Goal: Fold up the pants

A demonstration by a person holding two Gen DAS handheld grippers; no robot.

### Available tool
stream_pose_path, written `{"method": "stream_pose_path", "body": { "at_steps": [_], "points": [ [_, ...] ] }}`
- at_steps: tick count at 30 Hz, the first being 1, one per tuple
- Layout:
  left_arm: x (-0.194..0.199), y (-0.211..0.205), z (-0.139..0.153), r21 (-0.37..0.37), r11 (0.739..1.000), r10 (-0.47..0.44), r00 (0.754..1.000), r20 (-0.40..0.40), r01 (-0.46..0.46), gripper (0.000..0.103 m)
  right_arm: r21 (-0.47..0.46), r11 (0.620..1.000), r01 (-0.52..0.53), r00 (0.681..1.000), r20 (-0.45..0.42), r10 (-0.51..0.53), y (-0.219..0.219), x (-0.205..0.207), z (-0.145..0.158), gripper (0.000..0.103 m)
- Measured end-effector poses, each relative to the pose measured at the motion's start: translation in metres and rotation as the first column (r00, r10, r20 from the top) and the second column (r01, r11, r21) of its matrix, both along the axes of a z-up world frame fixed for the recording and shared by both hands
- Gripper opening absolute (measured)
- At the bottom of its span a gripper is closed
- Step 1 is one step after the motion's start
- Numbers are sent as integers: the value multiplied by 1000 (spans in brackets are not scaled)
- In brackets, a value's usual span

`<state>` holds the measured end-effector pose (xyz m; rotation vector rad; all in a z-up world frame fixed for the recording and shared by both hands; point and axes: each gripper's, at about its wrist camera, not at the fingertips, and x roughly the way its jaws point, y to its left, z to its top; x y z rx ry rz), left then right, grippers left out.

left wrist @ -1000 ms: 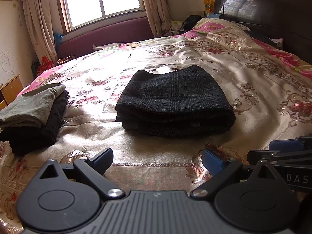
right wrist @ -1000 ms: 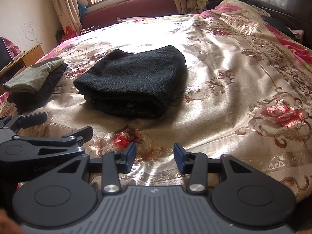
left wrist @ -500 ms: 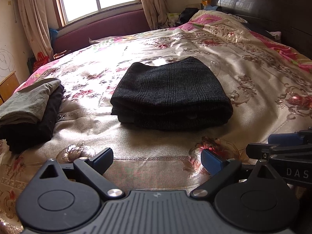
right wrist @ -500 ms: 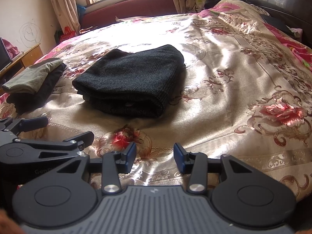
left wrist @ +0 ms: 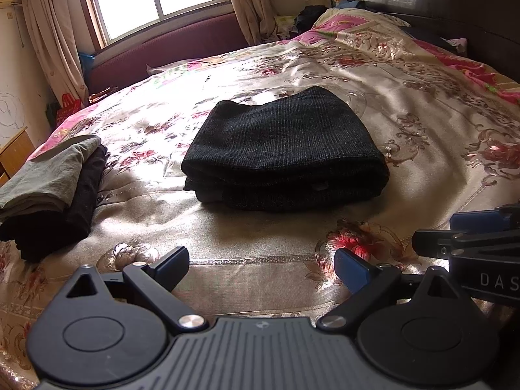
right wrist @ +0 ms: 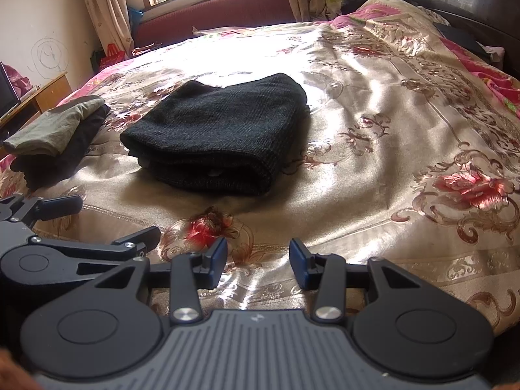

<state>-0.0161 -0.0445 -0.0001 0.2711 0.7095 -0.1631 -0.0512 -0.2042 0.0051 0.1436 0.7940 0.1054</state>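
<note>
The dark knit pants lie folded into a compact bundle in the middle of the floral bedspread; they also show in the right wrist view. My left gripper is open and empty, low over the bedspread, a short way in front of the bundle. My right gripper is open and empty, beside the left one near the bed's front edge. Each gripper shows at the side of the other's view: the right one and the left one.
A stack of folded clothes, olive on top of black, lies at the bed's left edge and shows in the right wrist view. A dark headboard stands at the right. A window and a maroon bench lie beyond the bed. A wooden nightstand is at the left.
Both grippers have stayed open and empty. The views have shifted slightly; the folded pants sit a little lower and closer in the left wrist view.
</note>
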Motion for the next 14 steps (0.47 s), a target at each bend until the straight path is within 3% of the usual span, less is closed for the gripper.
{"method": "stream_pose_path", "body": {
  "at_steps": [14],
  "points": [
    [1,3,2,-17,1000,18,1000,9,-18,103,0,1000,-7,1000,0,7,2,0,0,44]
  ]
}}
